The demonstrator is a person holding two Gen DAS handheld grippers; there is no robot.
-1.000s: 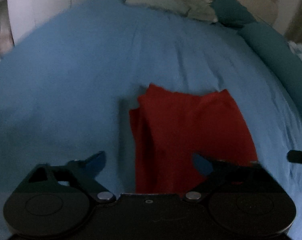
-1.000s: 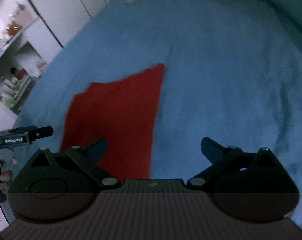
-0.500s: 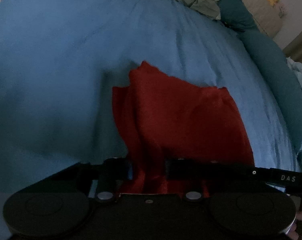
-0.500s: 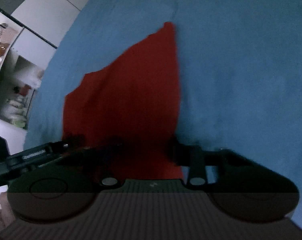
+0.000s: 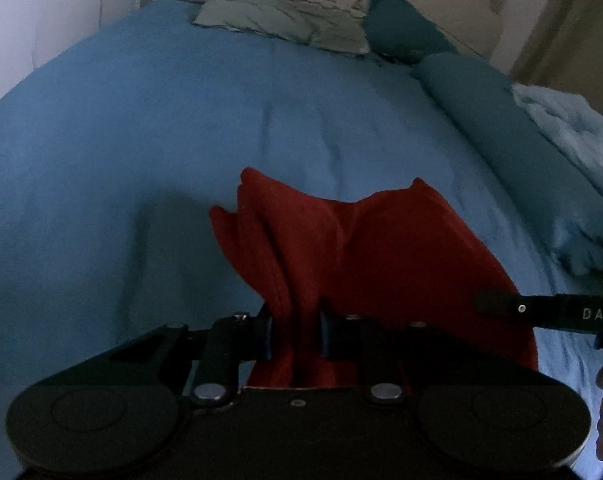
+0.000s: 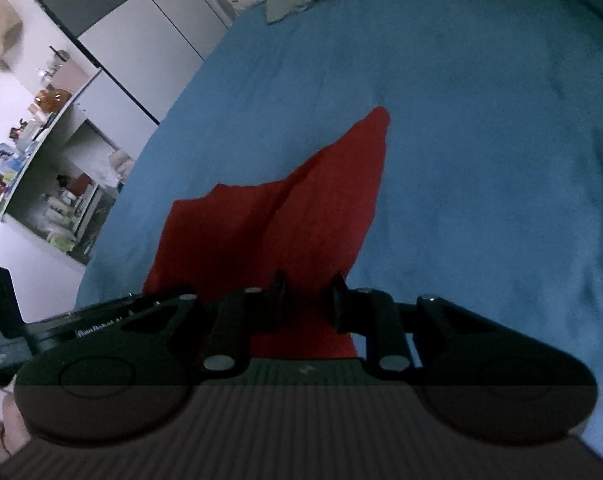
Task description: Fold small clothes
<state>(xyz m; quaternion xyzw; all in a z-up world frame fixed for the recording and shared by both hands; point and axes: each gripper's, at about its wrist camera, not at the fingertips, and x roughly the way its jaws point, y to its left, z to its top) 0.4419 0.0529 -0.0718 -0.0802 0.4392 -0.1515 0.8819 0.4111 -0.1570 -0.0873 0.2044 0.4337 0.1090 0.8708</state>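
- Red fabric: one small garment lies on the blue bed cover, its near edge lifted off the cover and bunched into folds; its far corners stand up in two peaks in the left wrist view.
- Two grippers in all. The left gripper has its fingers pinched together on the bunched near edge of the garment, cloth filling the gap between the pads.
- The right gripper likewise has its fingers drawn in on the garment's near edge, red cloth squeezed between them.
- The two grippers sit close beside each other: the right one's black body shows at the right edge of the left wrist view, and the left one's body at the left edge of the right wrist view.
- At the head of the bed lies one pale green pillow, flat; beside it one dark teal pillow.
- One long teal bolster runs along the right side of the bed, with one rumpled pale blue blanket beyond it.
- One open shelf unit stands beside the bed, holding many small items too blurred to count or name.
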